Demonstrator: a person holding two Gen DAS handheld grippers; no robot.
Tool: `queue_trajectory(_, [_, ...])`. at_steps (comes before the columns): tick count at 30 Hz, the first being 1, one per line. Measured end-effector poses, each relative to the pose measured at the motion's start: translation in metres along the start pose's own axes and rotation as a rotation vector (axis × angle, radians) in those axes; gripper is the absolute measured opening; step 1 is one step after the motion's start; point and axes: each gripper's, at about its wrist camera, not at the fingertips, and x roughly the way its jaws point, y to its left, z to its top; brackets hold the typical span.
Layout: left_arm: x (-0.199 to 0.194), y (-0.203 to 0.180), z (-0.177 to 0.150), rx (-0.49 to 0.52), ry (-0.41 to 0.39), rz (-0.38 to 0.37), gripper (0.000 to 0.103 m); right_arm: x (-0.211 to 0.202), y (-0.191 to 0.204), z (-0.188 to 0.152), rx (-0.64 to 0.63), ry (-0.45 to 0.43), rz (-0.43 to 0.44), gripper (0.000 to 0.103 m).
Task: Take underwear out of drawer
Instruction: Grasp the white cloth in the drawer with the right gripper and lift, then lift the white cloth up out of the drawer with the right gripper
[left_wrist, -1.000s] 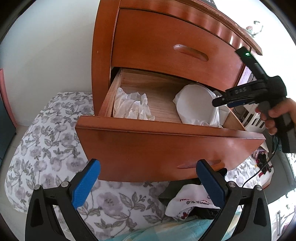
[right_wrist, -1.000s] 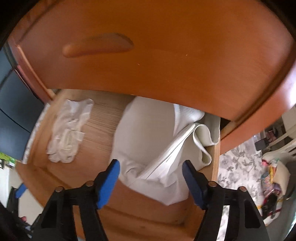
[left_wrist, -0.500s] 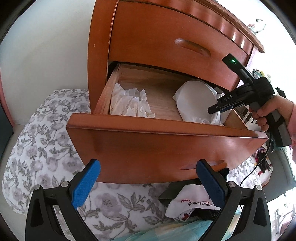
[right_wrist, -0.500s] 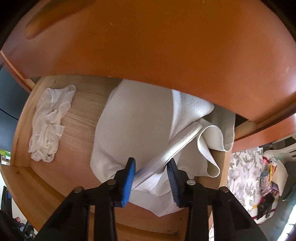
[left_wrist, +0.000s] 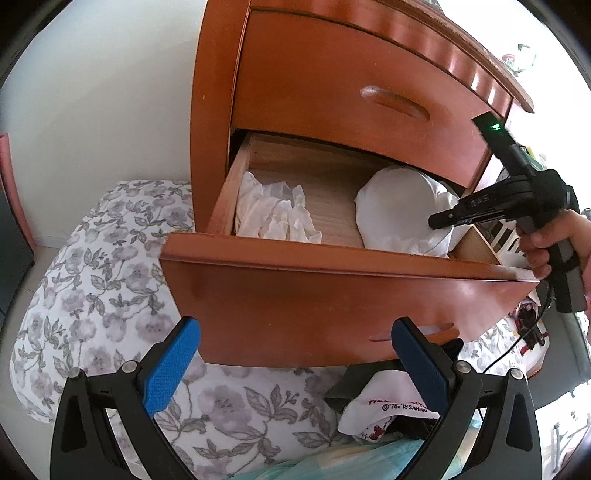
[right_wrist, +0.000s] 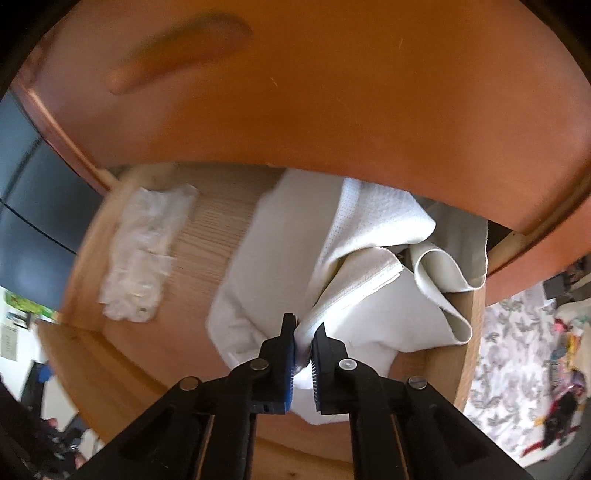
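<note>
The right gripper (right_wrist: 303, 341), its jaws having just been closing, is pinching a fold of the white underwear (right_wrist: 369, 321) lying at the right end of the open drawer (left_wrist: 332, 295); a crumpled white cloth (left_wrist: 273, 216) is lying at the left end. The left gripper (left_wrist: 295, 363) is hanging open before the drawer front. Red lettering on a white garment (left_wrist: 384, 404) below is not legible.

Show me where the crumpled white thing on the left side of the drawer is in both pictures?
Left wrist view: the crumpled white cloth lies in the drawer's left corner, centre of picture.
Right wrist view: the same cloth, blurred, left of centre.
Shared landmark: the big white underwear beside it.
</note>
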Motion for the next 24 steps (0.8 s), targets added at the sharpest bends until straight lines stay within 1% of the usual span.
queue_trajectory(5, [-0.008,-0.002,0.001,0.003,-0.013,0.005,0.103,-0.035,0.011,-0.009,0.027,-0.101,0.120,0.007])
queue_trajectory(14, [-0.030,-0.007,0.003,0.012,-0.053,0.017,0.103,-0.091,0.028,-0.014,0.072,-0.288,0.298,0.006])
queue_trajectory(17, [-0.038,-0.009,0.002,0.015,-0.065,0.022,0.103,-0.111,0.030,-0.016,0.089,-0.346,0.348,0.006])
queue_trajectory(24, [-0.059,-0.016,0.001,0.027,-0.100,0.029,0.103,-0.156,0.038,-0.026,0.091,-0.438,0.407,0.006])
